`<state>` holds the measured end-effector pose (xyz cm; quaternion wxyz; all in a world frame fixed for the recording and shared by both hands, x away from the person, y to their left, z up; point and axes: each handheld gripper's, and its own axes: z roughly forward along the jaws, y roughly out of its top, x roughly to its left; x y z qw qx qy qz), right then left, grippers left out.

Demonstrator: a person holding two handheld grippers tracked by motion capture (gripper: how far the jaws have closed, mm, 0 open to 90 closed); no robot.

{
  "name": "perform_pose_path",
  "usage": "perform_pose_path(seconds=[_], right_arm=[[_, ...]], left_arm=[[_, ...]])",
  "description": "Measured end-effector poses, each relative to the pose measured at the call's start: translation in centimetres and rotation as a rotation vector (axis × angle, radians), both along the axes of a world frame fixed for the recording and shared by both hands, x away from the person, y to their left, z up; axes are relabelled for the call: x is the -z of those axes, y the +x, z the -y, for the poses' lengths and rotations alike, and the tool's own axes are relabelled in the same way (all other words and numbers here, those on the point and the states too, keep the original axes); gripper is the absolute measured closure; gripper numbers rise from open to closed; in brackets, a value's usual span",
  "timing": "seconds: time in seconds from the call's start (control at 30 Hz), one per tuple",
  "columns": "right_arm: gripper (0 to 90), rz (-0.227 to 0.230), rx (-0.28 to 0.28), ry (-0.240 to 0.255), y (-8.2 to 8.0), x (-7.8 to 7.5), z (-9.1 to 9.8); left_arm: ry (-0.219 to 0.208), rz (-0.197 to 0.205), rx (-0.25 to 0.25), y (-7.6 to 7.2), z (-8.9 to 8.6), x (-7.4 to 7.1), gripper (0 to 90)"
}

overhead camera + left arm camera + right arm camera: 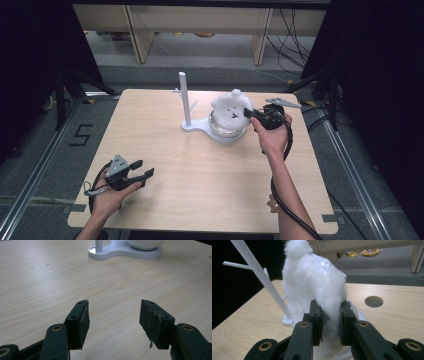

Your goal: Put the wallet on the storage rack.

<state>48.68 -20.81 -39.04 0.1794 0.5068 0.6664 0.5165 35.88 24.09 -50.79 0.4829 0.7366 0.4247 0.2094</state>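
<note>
At two o'clock on the pale wooden desk (200, 165), the right gripper (251, 113) has its fingers clamped on a fluffy white plush hat (231, 106); at seven o'clock, the left gripper (142, 169) rests, fingers apart.

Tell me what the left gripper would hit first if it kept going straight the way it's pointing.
Judging by its own view, the open left gripper would cross bare table and probably first meet the white stand base under the bowl; depth is hard to judge.

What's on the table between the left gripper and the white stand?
Nothing: bare table lies between the open left gripper and the white stand, seen in the high view.
</note>
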Motion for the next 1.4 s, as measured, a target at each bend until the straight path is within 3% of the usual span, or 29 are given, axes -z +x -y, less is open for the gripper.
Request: perform_pose_path(seconds=[0.03,0.33,0.73,0.77,0.83,1.07,1.1,1.13,1.17,1.4], right_arm=[[77.3,-0.024,0.008,0.008,-0.1,0.0,-0.2],[77.1,-0.039,0.001,-0.034,0.9,1.3,-0.3],[76.9,-0.052,0.011,-0.091,1.6,1.3,-1.0],[76.8,-0.078,0.022,-0.077,1.6,1.4,-1.4],[76.8,-0.055,0.012,-0.109,2.0,1.8,-1.4],[75.9,-0.05,0.017,-0.16,2.4,2.2,-1.9],[75.9,-0.05,0.017,-0.16,2.4,2.2,-1.9],[75.5,-0.081,0.037,-0.146,2.3,2.3,-2.2],[75.3,-0.051,0.018,-0.174,2.6,2.4,-1.8],[72.7,-0.054,0.039,-0.177,2.7,2.6,-2.0]], left_arm=[[-0.004,-0.001,0.005,0.0,0.0,0.0,40.5],[-0.002,0.0,-0.001,-0.1,0.1,0.0,40.4],[0.001,0.0,0.006,-0.1,0.1,0.1,40.5],[0.0,0.0,0.007,-0.1,0.1,0.1,40.5],[0.001,0.0,0.007,-0.1,0.1,0.1,40.5],[0.0,0.0,0.007,-0.1,0.1,0.1,40.5],[0.0,0.0,0.007,-0.1,0.1,0.1,40.5],[-0.005,0.001,0.013,-0.1,0.2,0.2,40.5],[-0.005,0.001,0.013,-0.1,0.2,0.2,40.5],[-0.004,0.002,0.013,-0.1,0.2,0.2,40.5]])
